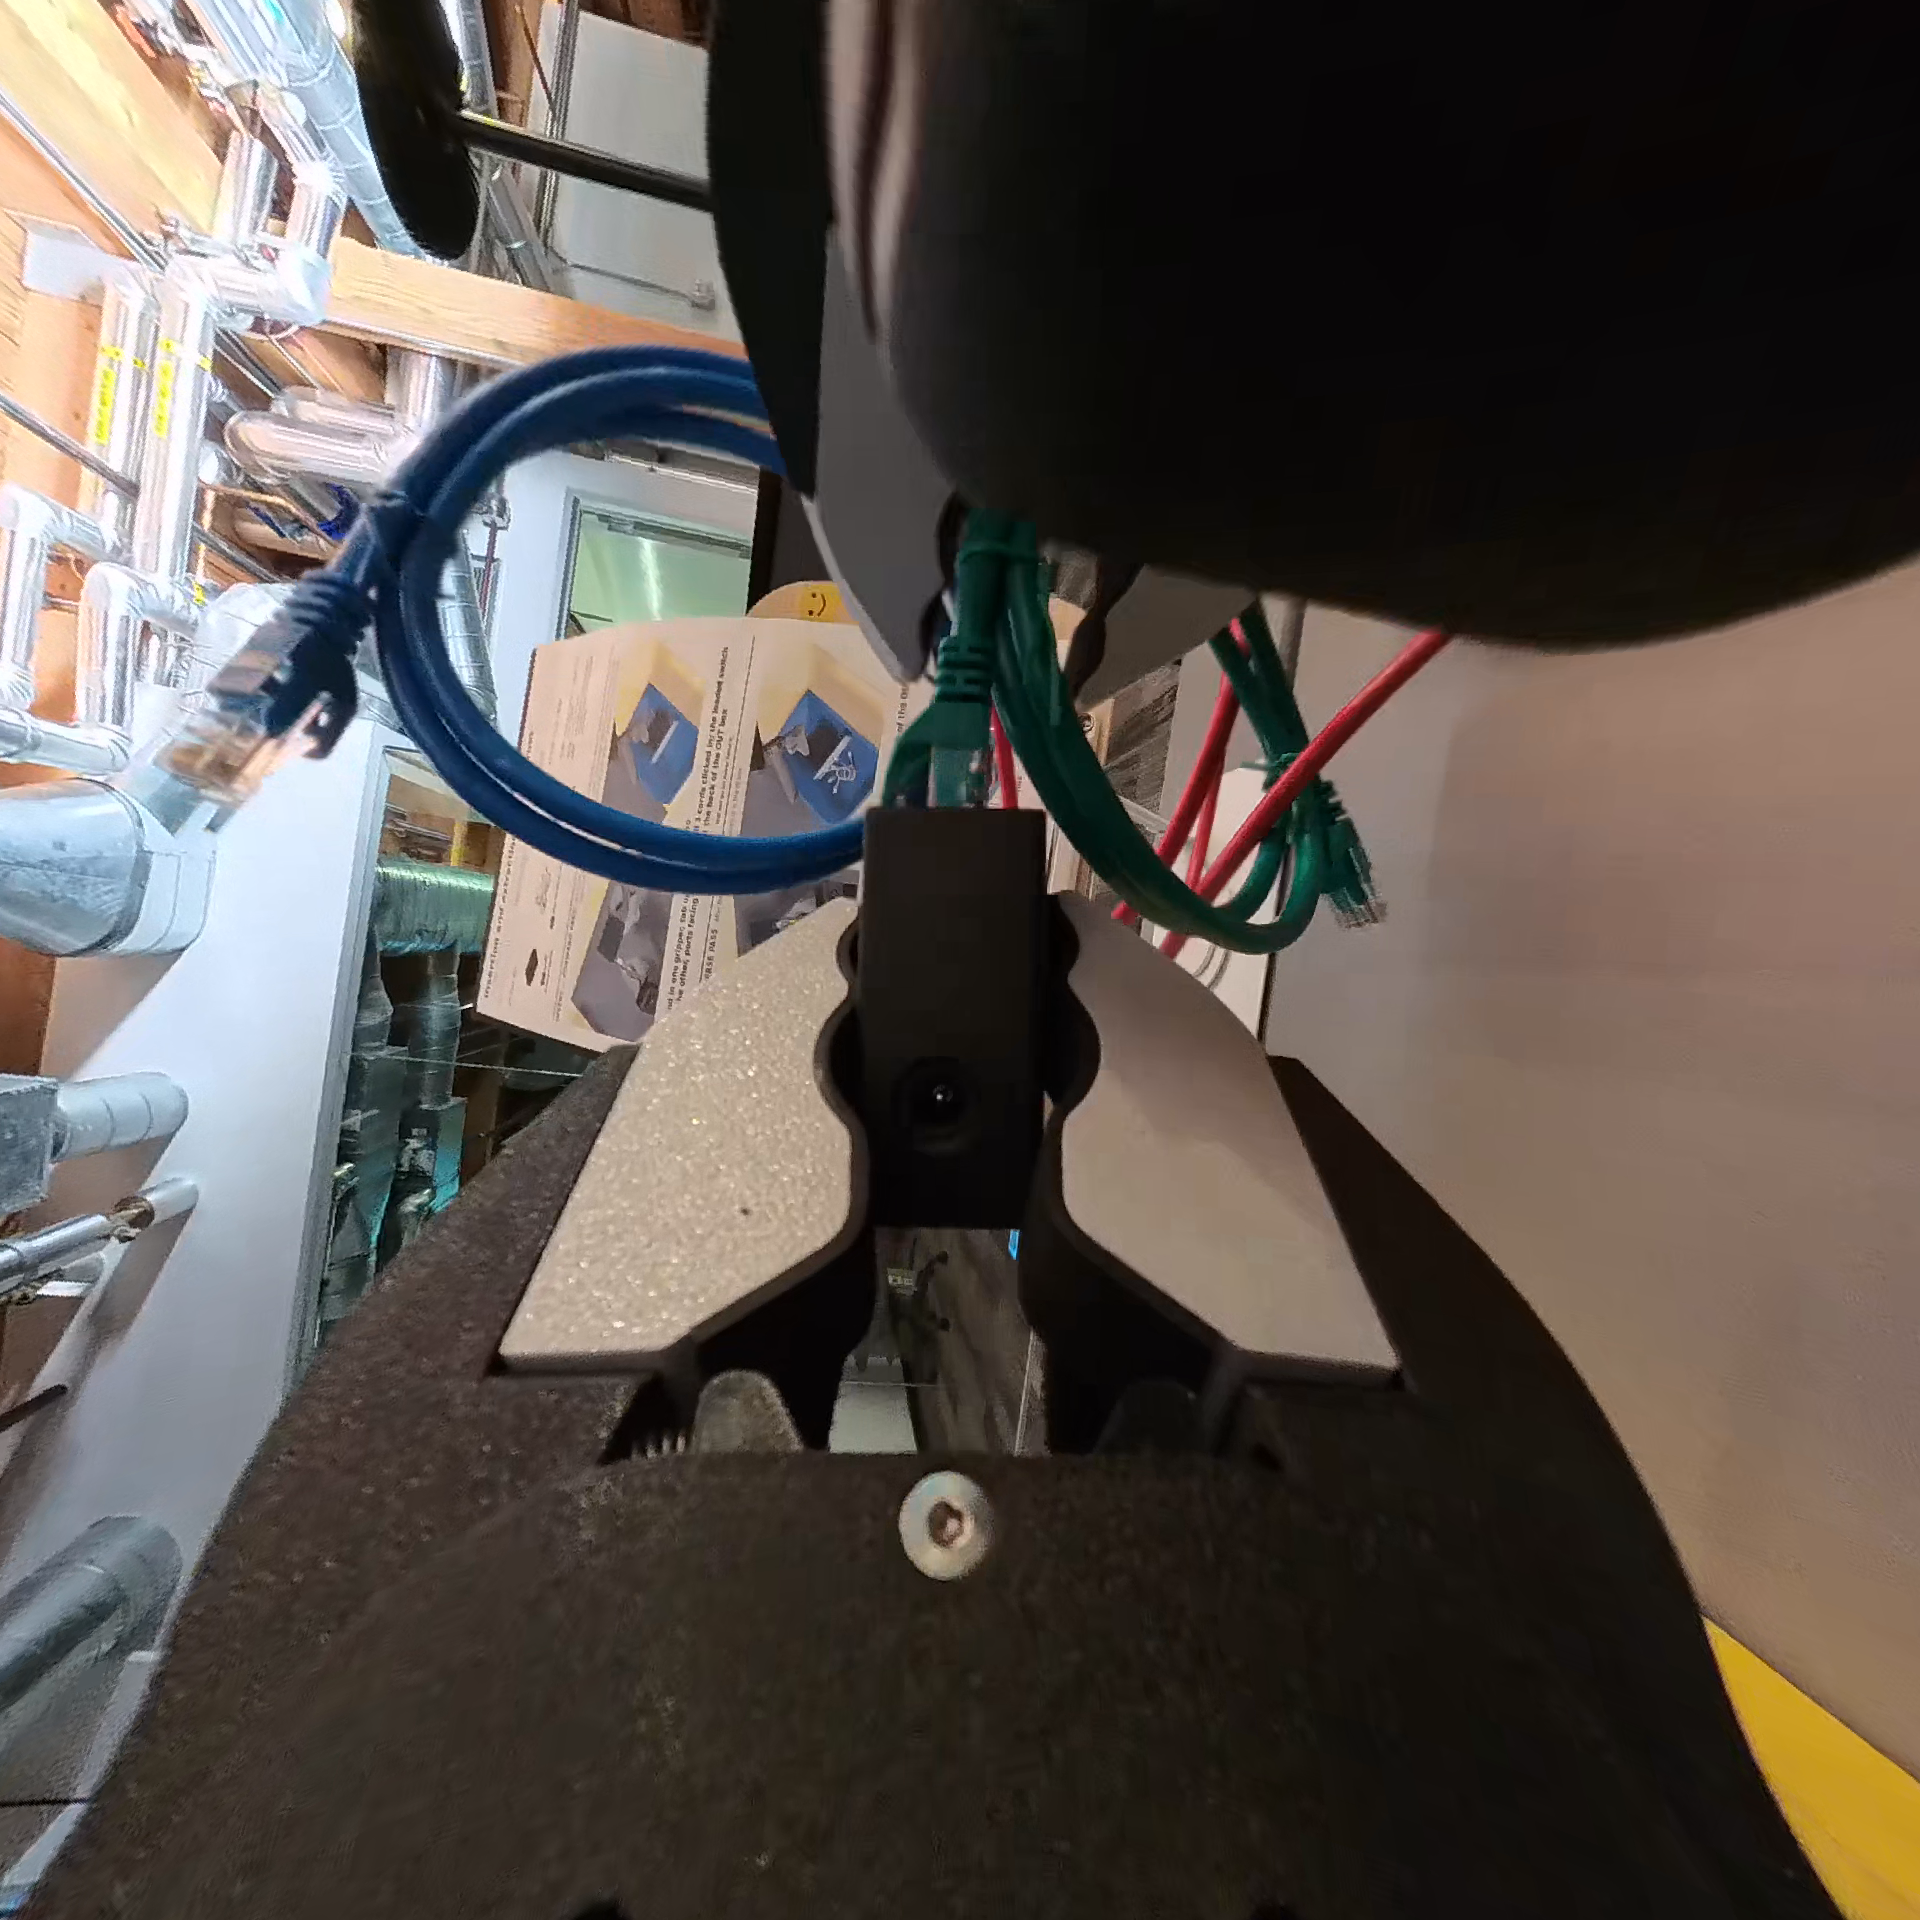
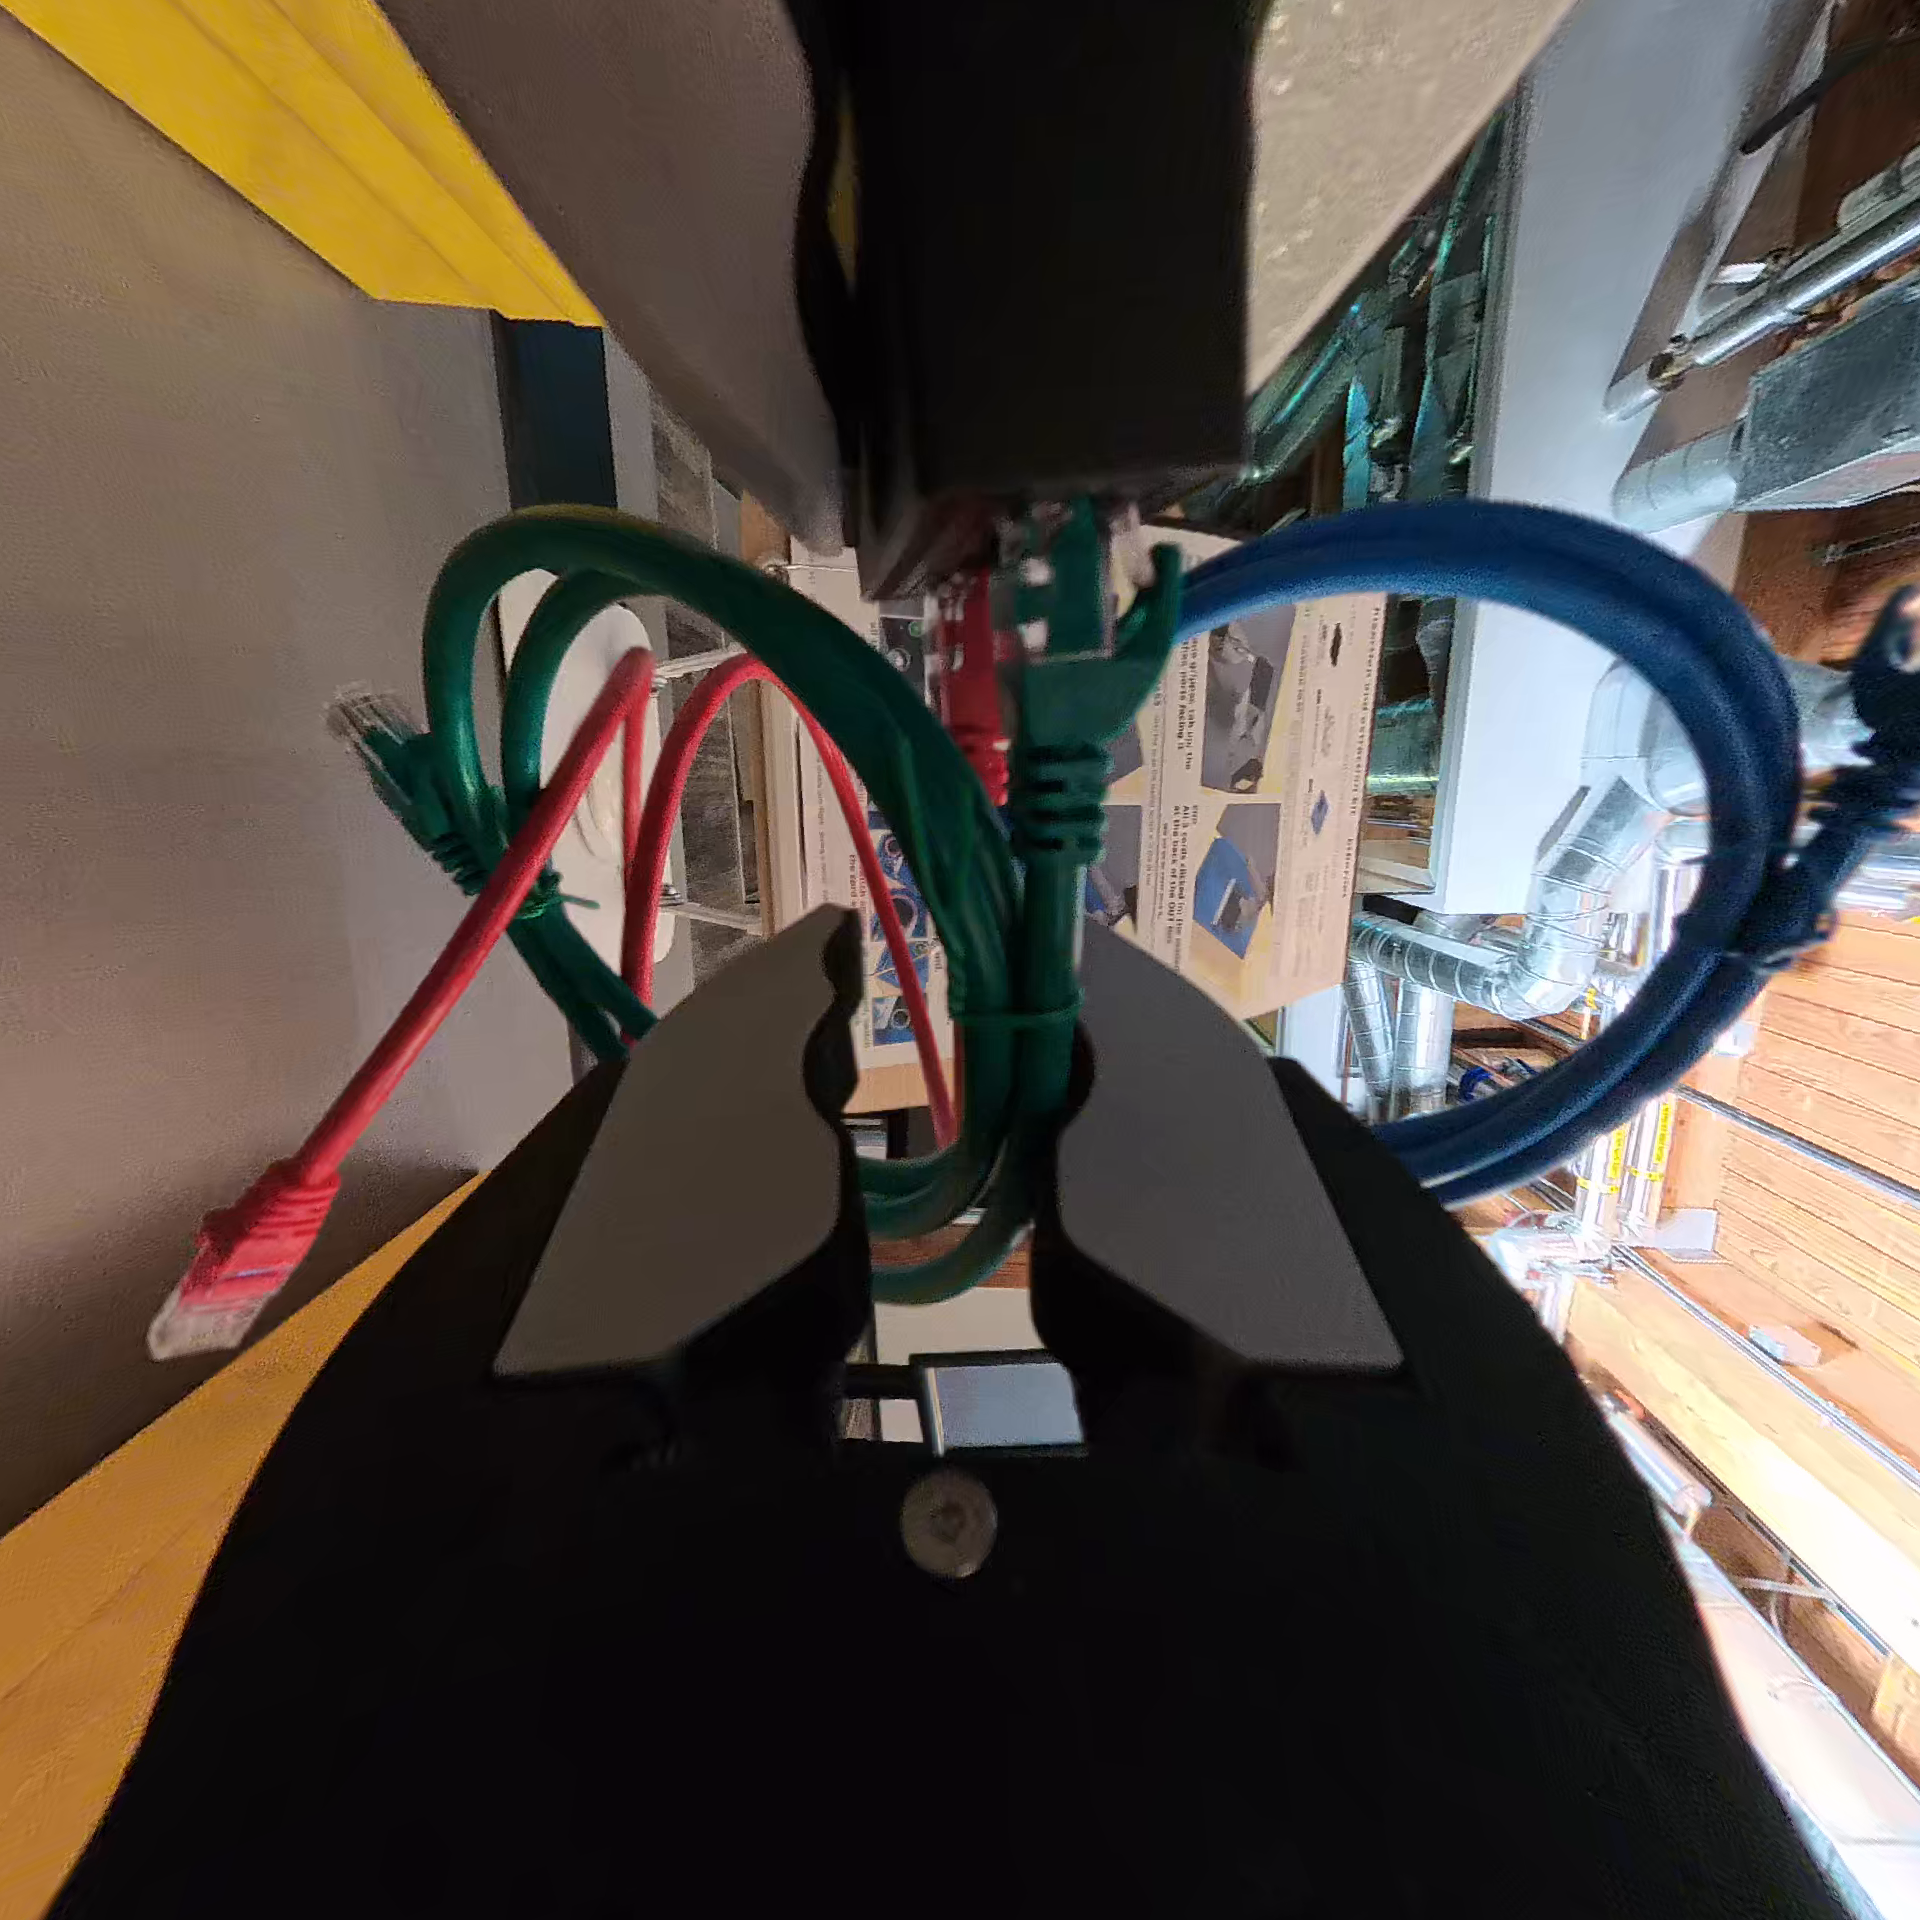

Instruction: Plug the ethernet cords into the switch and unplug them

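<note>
The left gripper [image 1: 951, 935] is clamped on the black switch [image 1: 951, 1029], holding it up in the air with its ports facing away. The right gripper [image 2: 961, 997] faces those ports, its jaws parted, with the bundled green cord [image 2: 1044, 935] running through the gap against one finger; whether the pads actually pinch it cannot be told. The green plug [image 2: 1070, 623] and the red plug [image 2: 971, 675] beside it sit in the switch, while the blue cord [image 2: 1558, 561] loops off to the side with a free end dangling. This looks like the unplugging step. The next move probably calls for closing on the green plug's boot, pressing its latch and pulling straight out while the left gripper braces the switch
</note>
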Motion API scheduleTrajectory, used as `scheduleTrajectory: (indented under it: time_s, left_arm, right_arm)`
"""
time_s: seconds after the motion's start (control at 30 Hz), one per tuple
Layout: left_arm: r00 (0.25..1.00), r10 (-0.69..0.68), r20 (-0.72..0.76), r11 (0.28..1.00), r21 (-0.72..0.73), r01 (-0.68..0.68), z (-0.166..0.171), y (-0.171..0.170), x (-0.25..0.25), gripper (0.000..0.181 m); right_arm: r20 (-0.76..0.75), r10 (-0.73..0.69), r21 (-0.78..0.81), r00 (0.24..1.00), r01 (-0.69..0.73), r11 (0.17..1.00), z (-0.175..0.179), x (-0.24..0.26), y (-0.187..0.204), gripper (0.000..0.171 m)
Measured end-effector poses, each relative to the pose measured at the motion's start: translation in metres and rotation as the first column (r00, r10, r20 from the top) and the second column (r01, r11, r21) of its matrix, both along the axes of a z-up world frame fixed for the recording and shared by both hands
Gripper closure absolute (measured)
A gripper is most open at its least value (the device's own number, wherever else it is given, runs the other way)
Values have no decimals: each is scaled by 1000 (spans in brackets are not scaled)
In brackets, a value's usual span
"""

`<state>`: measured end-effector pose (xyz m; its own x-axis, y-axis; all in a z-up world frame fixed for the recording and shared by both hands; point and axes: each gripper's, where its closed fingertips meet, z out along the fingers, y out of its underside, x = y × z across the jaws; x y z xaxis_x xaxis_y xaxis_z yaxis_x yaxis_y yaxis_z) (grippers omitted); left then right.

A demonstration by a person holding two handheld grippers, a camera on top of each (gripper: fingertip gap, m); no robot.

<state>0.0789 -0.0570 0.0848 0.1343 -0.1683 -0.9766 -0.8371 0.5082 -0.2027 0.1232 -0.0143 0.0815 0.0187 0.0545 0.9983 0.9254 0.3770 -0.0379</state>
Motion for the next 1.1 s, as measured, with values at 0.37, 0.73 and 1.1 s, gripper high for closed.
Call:
scheduleTrajectory:
  time_s: [0.37, 0.73, 1.1]
  left_arm:
    - [994, 56, 89, 998, -39, -53, 3, 10, -6, 133]
    - [973, 43, 225, 998, -60, -30, 41, -6, -37, 116]
    - [975, 121, 189, 992, -46, -114, 36, 10, -48, 122]
  right_arm:
    - [-47, -24, 3, 999, 24, 1000, -2, 0, 9, 158]
    - [-122, -133, -177, 984, 110, 978, 13, 69, 44, 156]
    - [12, -318, -480, 948, 284, 830, 8, 215, 115, 156]
